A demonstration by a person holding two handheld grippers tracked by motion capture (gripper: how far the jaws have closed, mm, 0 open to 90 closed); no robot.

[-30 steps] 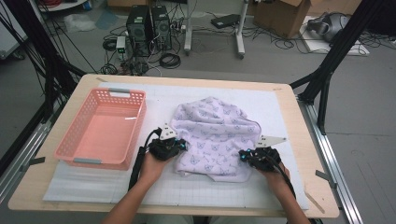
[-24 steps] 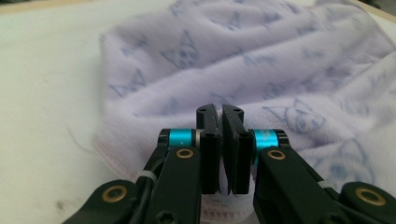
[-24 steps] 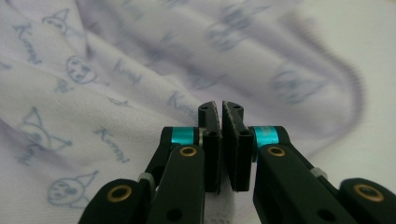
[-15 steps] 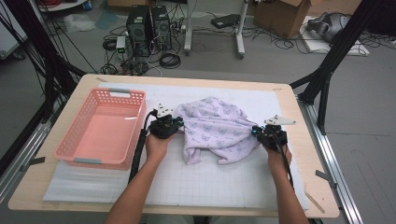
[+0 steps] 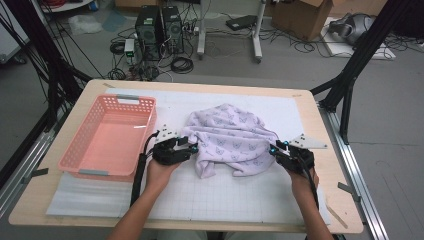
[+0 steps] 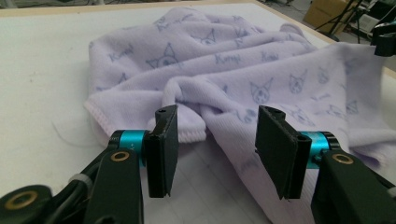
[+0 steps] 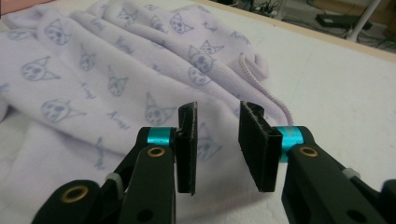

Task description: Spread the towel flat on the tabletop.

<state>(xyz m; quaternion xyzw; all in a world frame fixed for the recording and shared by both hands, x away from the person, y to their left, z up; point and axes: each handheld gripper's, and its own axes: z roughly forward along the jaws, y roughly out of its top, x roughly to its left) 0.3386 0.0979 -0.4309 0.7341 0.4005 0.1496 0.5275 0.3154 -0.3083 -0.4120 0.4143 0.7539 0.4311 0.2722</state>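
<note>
We saw a lilac cat-face towel (image 5: 230,141) with illegible script lettering, left gripper (image 5: 192,147) and right gripper (image 5: 273,149) just parting, jaws apart, gripping nothing, pink basket (image 5: 75,155) alongside.

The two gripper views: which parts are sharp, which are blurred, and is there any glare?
Left gripper view: the jaws and nearest towel folds are sharp, the far table edge soft. Right gripper view: the printed cat faces are crisp, the background floor blurred. High view: even light, no glare, slightly soft overall, pale shadows under the towel and basket.
</note>
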